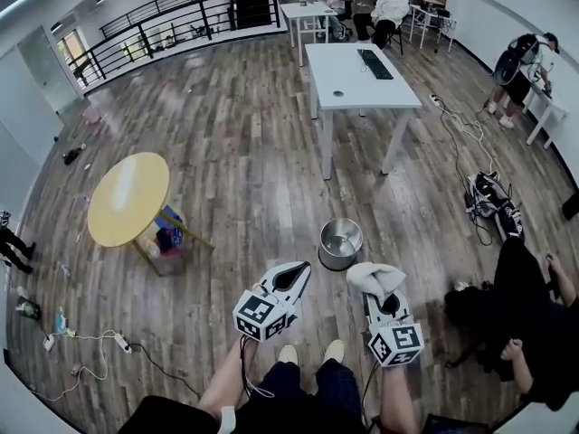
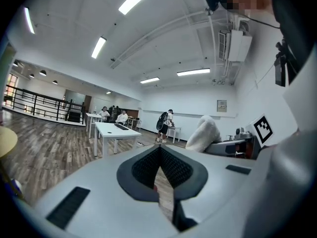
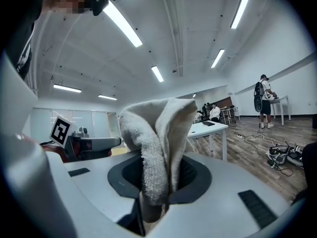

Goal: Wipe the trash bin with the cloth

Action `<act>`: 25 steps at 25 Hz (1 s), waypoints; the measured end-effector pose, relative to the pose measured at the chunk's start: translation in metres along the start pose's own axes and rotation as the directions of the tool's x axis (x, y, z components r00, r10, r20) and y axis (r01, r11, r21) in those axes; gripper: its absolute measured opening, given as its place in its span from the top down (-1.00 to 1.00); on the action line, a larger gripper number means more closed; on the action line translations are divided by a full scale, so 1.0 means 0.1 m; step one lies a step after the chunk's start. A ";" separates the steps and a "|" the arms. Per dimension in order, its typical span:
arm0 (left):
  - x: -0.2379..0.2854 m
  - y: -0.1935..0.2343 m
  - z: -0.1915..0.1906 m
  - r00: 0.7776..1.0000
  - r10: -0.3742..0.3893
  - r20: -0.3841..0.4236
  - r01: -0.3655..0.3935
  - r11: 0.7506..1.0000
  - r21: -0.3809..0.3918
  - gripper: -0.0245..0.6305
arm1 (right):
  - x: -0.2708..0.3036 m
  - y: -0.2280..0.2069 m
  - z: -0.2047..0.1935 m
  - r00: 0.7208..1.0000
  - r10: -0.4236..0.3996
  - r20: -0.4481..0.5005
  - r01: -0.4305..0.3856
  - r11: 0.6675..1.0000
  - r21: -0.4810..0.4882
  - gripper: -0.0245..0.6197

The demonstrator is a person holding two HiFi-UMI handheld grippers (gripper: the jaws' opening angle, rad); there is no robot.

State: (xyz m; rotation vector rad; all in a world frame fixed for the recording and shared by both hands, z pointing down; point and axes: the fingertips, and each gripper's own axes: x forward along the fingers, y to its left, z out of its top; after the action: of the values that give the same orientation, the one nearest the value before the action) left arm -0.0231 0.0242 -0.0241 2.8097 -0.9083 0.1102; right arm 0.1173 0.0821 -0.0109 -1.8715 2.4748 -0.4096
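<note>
A small round metal trash bin (image 1: 340,242) stands upright on the wooden floor, just ahead of both grippers. My right gripper (image 1: 380,293) is shut on a white terry cloth (image 1: 374,278), which bunches up over its jaws and hides the tips. In the right gripper view the cloth (image 3: 159,138) rises folded from the closed jaws of the right gripper (image 3: 161,192). My left gripper (image 1: 296,275) is held left of the bin, shut and holding nothing. In the left gripper view its jaws (image 2: 159,152) meet at the tip, with the cloth (image 2: 204,133) off to the right.
A white table (image 1: 362,84) stands beyond the bin and a round yellow table (image 1: 129,197) to its left. A person in black (image 1: 529,324) sits on the floor at the right. Cables and a bag (image 1: 493,202) lie at the right, a power strip (image 1: 118,340) at the left.
</note>
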 end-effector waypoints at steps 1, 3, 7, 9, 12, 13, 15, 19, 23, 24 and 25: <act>-0.04 -0.01 0.05 1.000 0.004 0.005 -0.004 1.000 -0.001 0.93 | -0.04 0.03 0.04 1.000 0.001 0.005 -0.001 1.000 0.000 0.66; -0.12 -0.03 0.14 1.000 0.015 0.015 -0.015 1.000 -0.001 0.93 | -0.12 0.09 0.12 1.000 0.001 0.014 -0.001 1.000 -0.003 0.66; -0.27 -0.06 0.23 0.999 0.021 0.026 -0.021 1.000 -0.010 0.93 | -0.28 0.21 0.17 1.000 -0.014 0.020 0.014 1.000 -0.007 0.66; -0.33 -0.06 0.24 0.999 0.019 0.026 -0.019 1.000 -0.010 0.93 | -0.31 0.25 0.15 1.000 -0.025 0.018 0.025 1.000 0.003 0.66; -0.36 -0.07 0.25 1.000 0.013 0.024 -0.013 1.000 -0.015 0.93 | -0.34 0.28 0.12 0.999 -0.038 0.011 0.038 0.999 0.009 0.66; -0.35 -0.08 0.24 1.000 0.011 0.024 -0.010 1.000 -0.017 0.93 | -0.35 0.27 0.12 0.999 -0.041 0.010 0.041 0.999 0.009 0.66; -0.35 -0.08 0.22 1.000 0.008 0.022 -0.007 1.000 -0.015 0.93 | -0.34 0.27 0.12 0.999 -0.046 0.012 0.046 0.999 0.003 0.66; -0.35 -0.03 0.23 1.000 0.007 0.026 -0.006 1.000 -0.019 0.93 | -0.27 0.32 0.18 0.999 -0.046 0.023 0.047 0.999 -0.010 0.66; -0.30 0.01 0.24 1.000 0.002 0.027 -0.001 1.000 -0.020 0.93 | -0.21 0.32 0.22 0.999 -0.047 0.027 0.048 0.999 -0.012 0.66; -0.30 0.03 0.24 1.000 0.003 0.028 -0.003 1.000 -0.020 0.93 | -0.21 0.32 0.21 0.998 -0.050 0.028 0.050 0.999 -0.009 0.66; -0.30 0.04 0.25 1.000 0.005 0.031 -0.004 1.000 -0.020 0.93 | -0.22 0.31 0.22 0.998 -0.053 0.031 0.053 0.999 -0.006 0.66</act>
State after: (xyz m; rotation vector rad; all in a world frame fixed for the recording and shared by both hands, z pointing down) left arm -0.0491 0.0330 -0.0515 2.7984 -0.9171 0.0581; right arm 0.0981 0.1060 -0.0418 -1.9342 2.4147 -0.3706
